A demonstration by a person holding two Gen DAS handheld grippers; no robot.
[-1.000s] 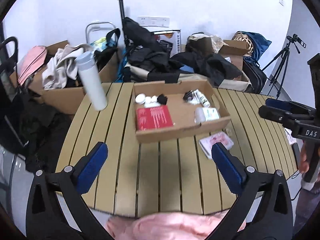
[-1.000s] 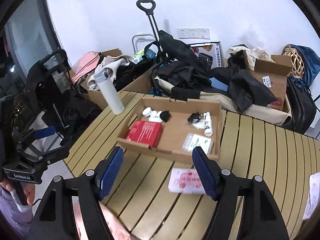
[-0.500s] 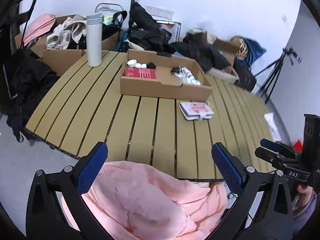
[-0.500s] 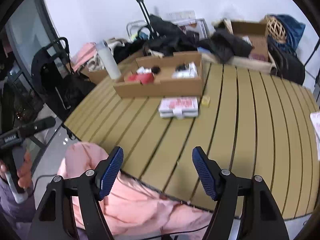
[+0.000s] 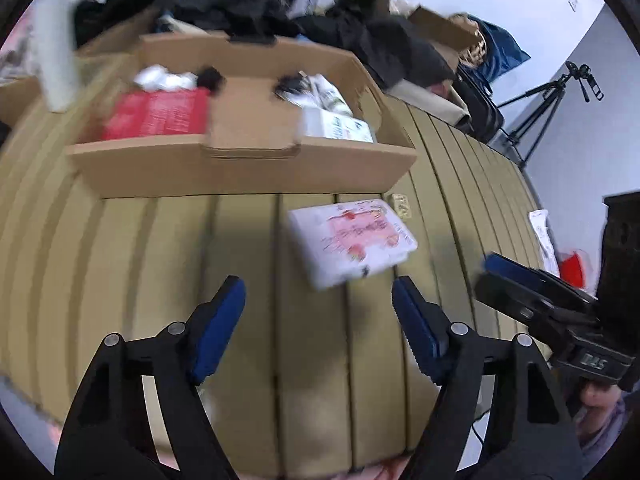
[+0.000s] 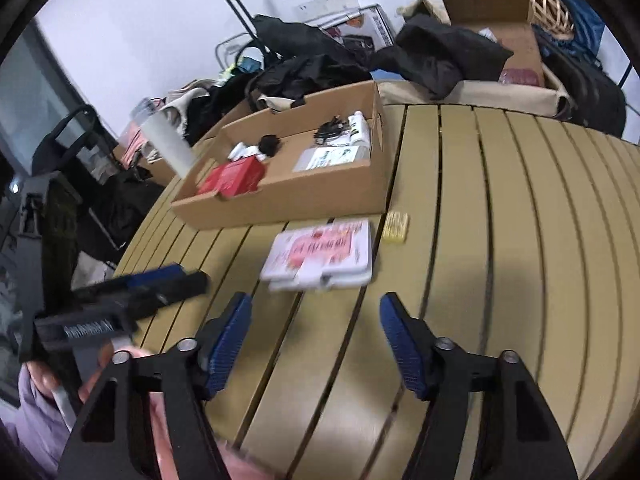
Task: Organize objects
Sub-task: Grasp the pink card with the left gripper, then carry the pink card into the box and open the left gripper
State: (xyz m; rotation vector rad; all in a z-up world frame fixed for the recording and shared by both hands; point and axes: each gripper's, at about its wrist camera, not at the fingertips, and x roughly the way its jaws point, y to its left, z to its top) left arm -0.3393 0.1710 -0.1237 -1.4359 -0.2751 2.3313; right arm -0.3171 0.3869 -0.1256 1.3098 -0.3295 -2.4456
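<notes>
left gripper (image 5: pixel 318 300): mine, jaws closing in but with a clear gap – nothing between the blue pads, just bare table slats under them
right gripper (image 6: pixel 316 318): same deal, closing, gap showing, not pinching anything
white-and-pink packet (image 5: pixel 352 238): flat on the table (image 5: pixel 120 264), at about 12 o'clock just ahead of both pairs of tongs, touching neither
small yellow item (image 6: pixel 395 227): just beside the packet, at its 2 o'clock in the right view
cardboard box (image 6: pixel 280 204): further out at 11 o'clock – red box (image 6: pixel 236 176), white bottle and some small bits inside
white tumbler (image 6: pixel 168 142): beyond the box's left end, blurry
</notes>
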